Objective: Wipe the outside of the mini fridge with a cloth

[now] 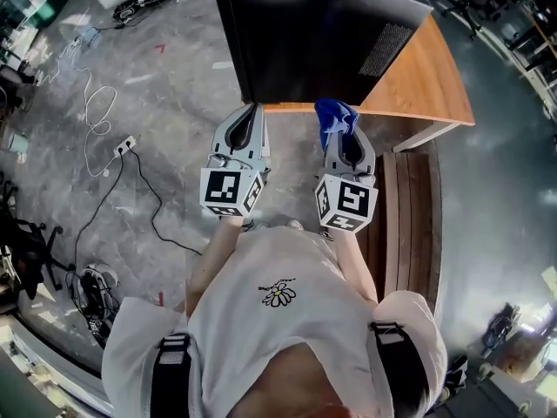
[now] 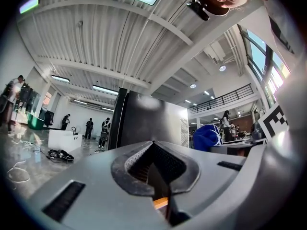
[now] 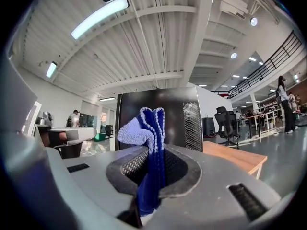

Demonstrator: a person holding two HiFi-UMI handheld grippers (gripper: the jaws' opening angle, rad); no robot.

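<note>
In the head view, the mini fridge (image 1: pixel 313 33) stood on the wooden surface (image 1: pixel 426 81) straight ahead of both grippers, with the right gripper (image 1: pixel 341 127) carrying the blue cloth (image 1: pixel 334 114) towards it. The left gripper view showed the left gripper (image 2: pixel 154 147) with its jaws together on nothing. Only the right gripper view showed that gripper's jaws clamped on the cloth, which stood upright, with the fridge's vented side just beyond.

Black mini fridge (image 1: pixel 313 33) — upright, with a vented side panel — fills the upper centre, standing on the wooden bench (image 1: pixel 431 81). Just below it, the blue cloth (image 1: pixel 335 116) is bunched and pinched in the right hand-held gripper (image 3: pixel 151 152).
</note>
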